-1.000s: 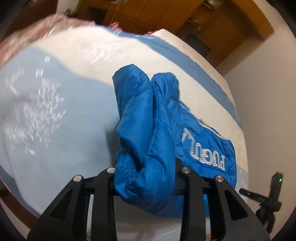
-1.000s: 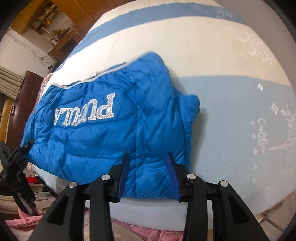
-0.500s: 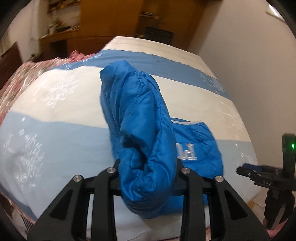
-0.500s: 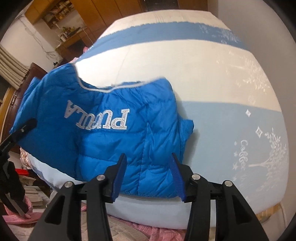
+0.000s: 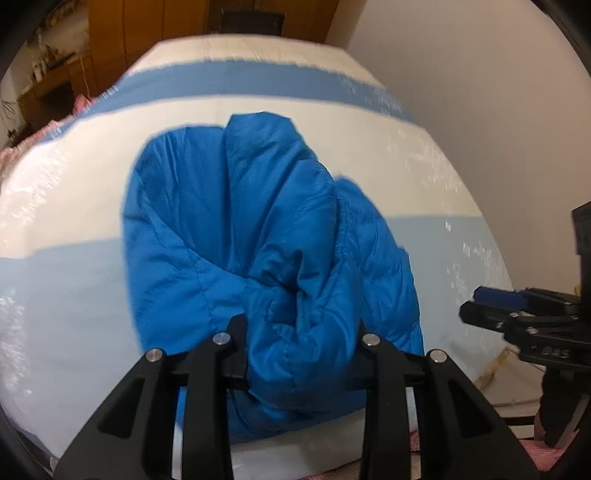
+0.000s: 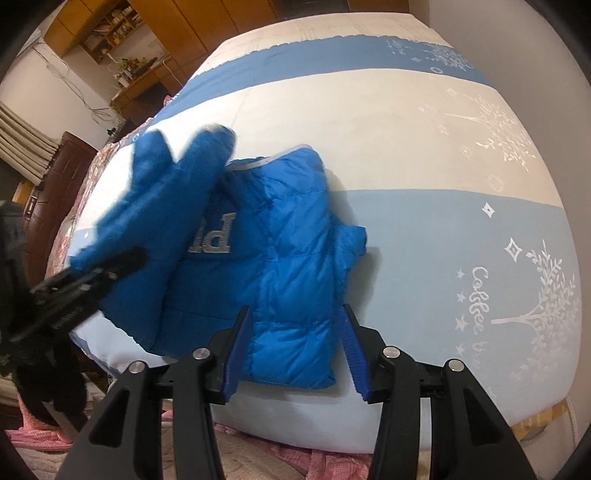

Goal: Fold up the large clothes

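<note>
The blue puffer jacket [image 6: 280,254] lies on the bed [image 6: 424,122], near the bed's front edge, on the pale blue band of the striped cover. Silver letters [image 6: 214,236] on it are partly covered by the fold of jacket that my left hand carries over it. That lifted fold [image 5: 258,229] fills the middle of my left view, bunched and puffy, and it is pinched between my left fingers [image 5: 236,343]; my left gripper [image 5: 301,354] is clamped on the jacket. My right gripper [image 6: 295,350] sits at the jacket's near hem with its fingers [image 6: 236,354] spread wide, the blue pads standing at either side of the hem corner, gripping nothing. From the right view my left gripper [image 6: 85,284] shows as a dark blurred shape at the left, with the raised fold above it. From the left view my right gripper [image 5: 524,325] shows at the right edge. The cover has white tree prints [image 6: 535,295]. Wooden cabinets [image 6: 207,22] stand beyond the bed, and a plain wall [image 5: 480,92] runs along its right.
</note>
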Available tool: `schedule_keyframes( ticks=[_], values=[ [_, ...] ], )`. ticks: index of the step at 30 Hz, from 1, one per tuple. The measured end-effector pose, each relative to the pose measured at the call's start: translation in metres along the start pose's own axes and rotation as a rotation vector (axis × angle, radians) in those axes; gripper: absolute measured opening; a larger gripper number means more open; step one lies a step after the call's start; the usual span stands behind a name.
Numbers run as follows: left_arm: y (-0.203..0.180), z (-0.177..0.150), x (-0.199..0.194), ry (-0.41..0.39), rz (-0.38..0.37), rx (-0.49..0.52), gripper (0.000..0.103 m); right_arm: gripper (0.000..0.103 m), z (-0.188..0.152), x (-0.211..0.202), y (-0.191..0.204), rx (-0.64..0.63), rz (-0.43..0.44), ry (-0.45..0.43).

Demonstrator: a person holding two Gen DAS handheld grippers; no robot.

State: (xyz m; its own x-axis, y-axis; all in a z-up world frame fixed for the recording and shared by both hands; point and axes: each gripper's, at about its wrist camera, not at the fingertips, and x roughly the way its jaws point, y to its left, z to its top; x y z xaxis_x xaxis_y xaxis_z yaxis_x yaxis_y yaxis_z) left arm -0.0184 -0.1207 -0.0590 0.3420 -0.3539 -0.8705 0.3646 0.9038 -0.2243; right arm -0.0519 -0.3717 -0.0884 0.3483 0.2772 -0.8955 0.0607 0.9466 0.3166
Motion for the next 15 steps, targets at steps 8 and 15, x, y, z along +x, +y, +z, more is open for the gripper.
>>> schedule_keyframes(
  ticks=[8, 15],
  values=[
    [0.005, -0.016, 0.051, 0.060, -0.050, -0.009, 0.035, 0.048, -0.001, 0.005, -0.016, 0.014, 0.007, 0.011],
    [0.010, -0.027, 0.060, 0.036, -0.043, 0.011, 0.036, 0.048, 0.000, 0.013, -0.014, 0.008, 0.017, 0.024]
  ],
)
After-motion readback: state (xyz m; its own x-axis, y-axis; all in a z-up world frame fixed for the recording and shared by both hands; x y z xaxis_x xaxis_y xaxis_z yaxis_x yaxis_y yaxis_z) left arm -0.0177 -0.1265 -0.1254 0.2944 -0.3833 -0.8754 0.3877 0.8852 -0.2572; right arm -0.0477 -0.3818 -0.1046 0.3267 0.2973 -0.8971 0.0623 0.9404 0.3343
